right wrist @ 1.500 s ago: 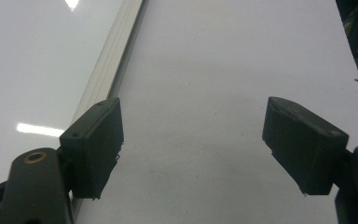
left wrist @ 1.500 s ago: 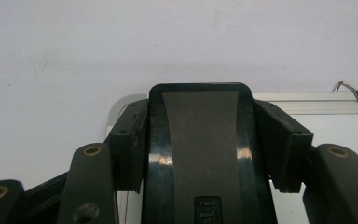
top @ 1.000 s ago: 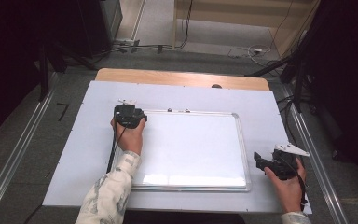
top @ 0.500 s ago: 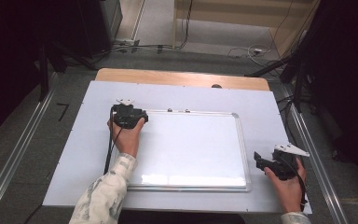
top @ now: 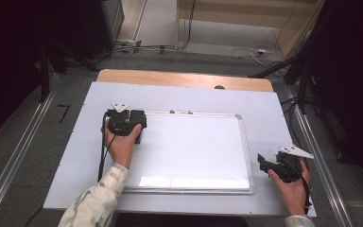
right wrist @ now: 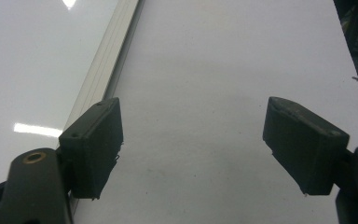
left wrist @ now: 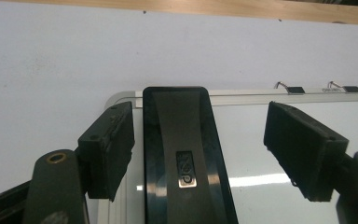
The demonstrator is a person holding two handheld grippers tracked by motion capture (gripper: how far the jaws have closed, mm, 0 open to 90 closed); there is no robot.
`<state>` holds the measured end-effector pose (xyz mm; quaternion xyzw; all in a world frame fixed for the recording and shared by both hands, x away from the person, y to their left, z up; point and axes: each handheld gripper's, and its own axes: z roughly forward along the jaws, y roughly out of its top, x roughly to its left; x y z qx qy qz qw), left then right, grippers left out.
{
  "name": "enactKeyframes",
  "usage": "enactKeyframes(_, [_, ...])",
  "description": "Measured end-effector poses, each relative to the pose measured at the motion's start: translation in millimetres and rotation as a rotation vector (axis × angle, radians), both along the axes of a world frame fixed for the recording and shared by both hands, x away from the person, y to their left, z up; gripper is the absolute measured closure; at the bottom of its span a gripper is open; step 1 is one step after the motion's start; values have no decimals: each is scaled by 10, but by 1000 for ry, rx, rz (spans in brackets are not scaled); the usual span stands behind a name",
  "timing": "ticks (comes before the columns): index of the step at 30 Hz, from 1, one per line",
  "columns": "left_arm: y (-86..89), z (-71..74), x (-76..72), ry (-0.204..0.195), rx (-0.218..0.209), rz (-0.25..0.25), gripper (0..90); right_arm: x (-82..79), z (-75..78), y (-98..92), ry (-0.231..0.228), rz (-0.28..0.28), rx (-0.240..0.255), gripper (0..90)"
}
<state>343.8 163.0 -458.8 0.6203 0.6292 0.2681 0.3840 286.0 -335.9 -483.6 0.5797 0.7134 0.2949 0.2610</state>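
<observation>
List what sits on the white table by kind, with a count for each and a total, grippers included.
Whiteboard: 1
Black eraser lying on the whiteboard's near-left corner: 1
Hand-held grippers: 2, the left gripper open around the eraser, the right gripper open over bare table beside the board's frame
Total: 4

The whiteboard (top: 196, 149) has a glossy, smooth writing face that throws back bright glare, framed by a satiny, ridged metal-looking rim (left wrist: 121, 96) with small metal hanger clips (left wrist: 285, 86) along its far rail. On it lies a black eraser (left wrist: 182, 154) of shiny, smooth plastic with a small mirror-like logo inset. The left hand-held gripper (left wrist: 200, 149) carries matt black pads (left wrist: 109, 144), slightly rough and scuffed at the edges; the right hand-held gripper (right wrist: 193, 149) has the same dull pads. The tabletop (top: 264, 109) is covered in a matt pale sheet, faintly smudged, with a bare light wood strip (top: 184, 79) at its far edge. The person's sleeve (top: 97, 201) is patterned cloth.
</observation>
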Motion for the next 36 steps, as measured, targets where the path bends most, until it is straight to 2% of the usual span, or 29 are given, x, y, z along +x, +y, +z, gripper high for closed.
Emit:
enactKeyframes(8, [103, 26, -172, -27, -12, -15, 232, -1, 1, 1, 0, -2, 0, 186])
enactKeyframes(17, [237, -4, -294, -25, -1, -12, 227, -3, 0, -2, 0, -3, 2, 185])
enactKeyframes(25, [411, -98, -398, -5, 9, 10, 219, -4, -2, -12, -1, -4, 5, 185])
enactKeyframes(33, [514, -170, -480, 11, 13, 20, 218, -9, 1, -24, -1, -7, 7, 185])
enactKeyframes(36, [555, -179, -508, 16, 2, 20, 219, -13, 1, -28, 0, -9, 9, 184])
